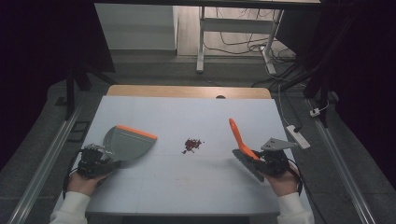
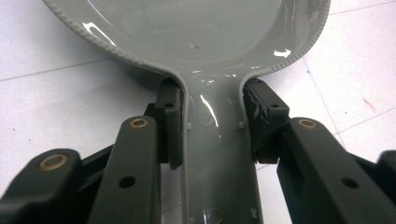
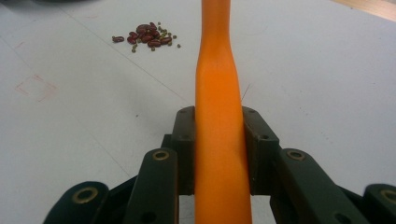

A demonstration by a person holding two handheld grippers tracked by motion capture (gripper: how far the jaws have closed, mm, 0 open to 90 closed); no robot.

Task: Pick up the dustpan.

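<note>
Jaws clamped: left gripper (image 2: 212, 140) on grey dustpan (image 1: 127, 143) handle, right gripper (image 3: 219, 149) on orange brush (image 1: 239, 136) handle. Light, stiff, slick plastic; beans (image 1: 192, 144) loose, prone to roll on desk (image 1: 187, 186).

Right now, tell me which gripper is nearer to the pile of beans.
Right, though not by much. The right gripper, shut on the orange brush, sits right of the pile of beans. The left gripper, shut on the grey dustpan, sits farther off to the left.
</note>
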